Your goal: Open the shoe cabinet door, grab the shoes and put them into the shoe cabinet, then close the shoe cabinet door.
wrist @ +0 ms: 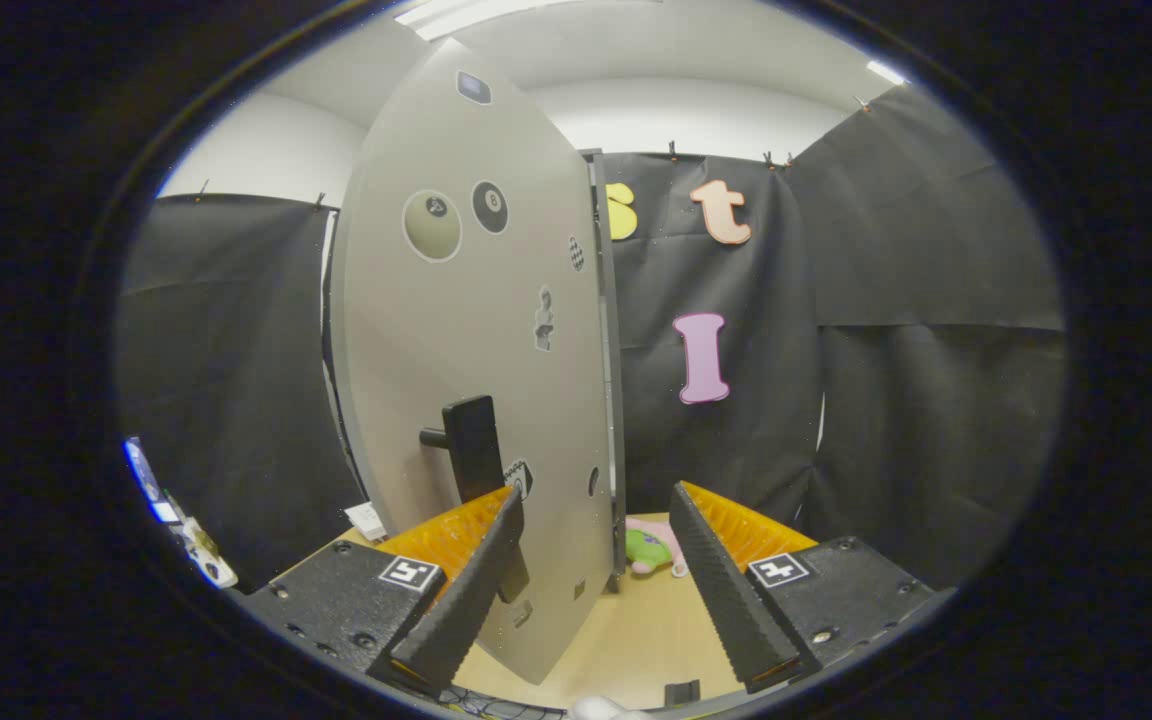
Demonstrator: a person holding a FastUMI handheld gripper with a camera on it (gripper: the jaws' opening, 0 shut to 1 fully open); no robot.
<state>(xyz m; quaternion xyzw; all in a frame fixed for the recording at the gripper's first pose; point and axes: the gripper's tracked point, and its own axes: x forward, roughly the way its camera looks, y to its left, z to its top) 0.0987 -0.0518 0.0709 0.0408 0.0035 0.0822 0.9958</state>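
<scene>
While the tongs (596,520) stand spread, holding nothing, the shoe cabinet door (466,380) hangs ajar at 11 o'clock, its dark handle (473,448) just beyond the left finger; a green-and-pink shoe (651,550) lies on the counter (626,630) at 12 o'clock, between the fingers.

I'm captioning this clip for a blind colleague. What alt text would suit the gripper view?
A grey shoe cabinet door with stickers stands swung open, edge-on, its black handle just beyond one finger of the open gripper. Past the fingers, a green and pink shoe lies on the wooden table against the black cloth wall.
</scene>
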